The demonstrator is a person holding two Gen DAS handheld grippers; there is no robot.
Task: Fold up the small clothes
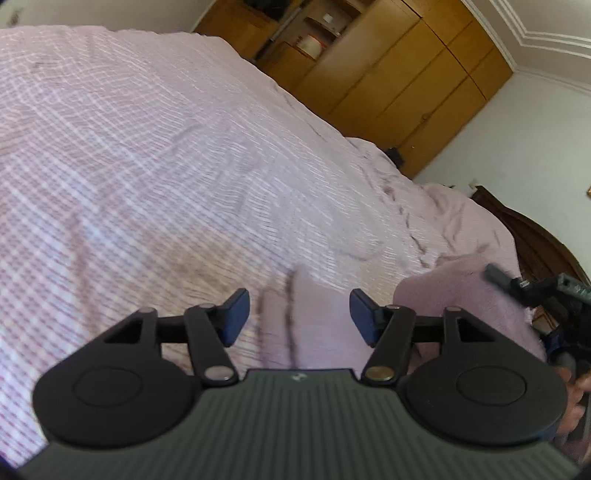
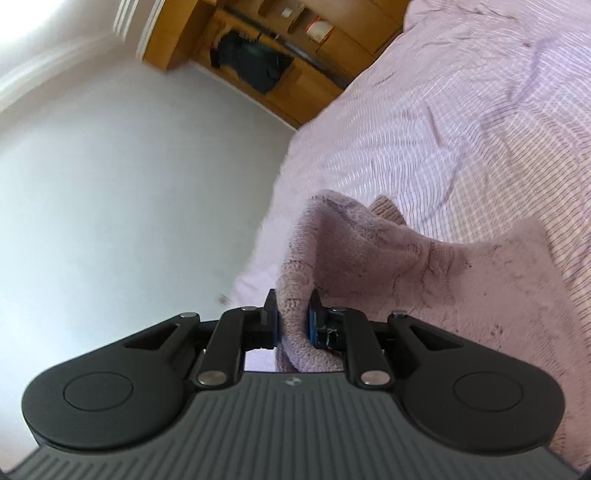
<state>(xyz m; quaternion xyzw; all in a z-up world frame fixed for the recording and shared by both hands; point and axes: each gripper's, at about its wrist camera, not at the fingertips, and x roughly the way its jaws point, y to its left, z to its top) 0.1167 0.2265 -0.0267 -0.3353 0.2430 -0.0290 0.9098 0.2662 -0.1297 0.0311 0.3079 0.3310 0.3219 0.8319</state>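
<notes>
The pink garment [image 2: 388,266] ran behind the right gripper's [image 2: 293,319] body, its lower edge hidden. In the left wrist view, motion blur smeared the bedspread [image 1: 166,166], and a hand [image 1: 576,402] was cut off at the right edge. Small items on the wooden shelves [image 2: 295,26] were perhaps boxes, too blurred to tell.

The pink garment [image 2: 388,266] is a fuzzy, napped cloth, soft and matt, with dark lint specks on its pile. The bed cover [image 1: 155,155] under it is thin woven cloth in a fine pink-and-white check, matt and creased. The left tool [image 1: 299,317] and right tool [image 2: 293,317] are matt black plastic with dull silver metal pivot pins, ribbed grey plastic bodies and smooth blue pads [image 1: 236,314]. The wardrobe [image 1: 399,74] at the far side is smooth honey-coloured wood with a slight sheen; the headboard [image 1: 539,236] is darker, glossier wood. The wall [image 2: 129,184] is flat matt paint
</notes>
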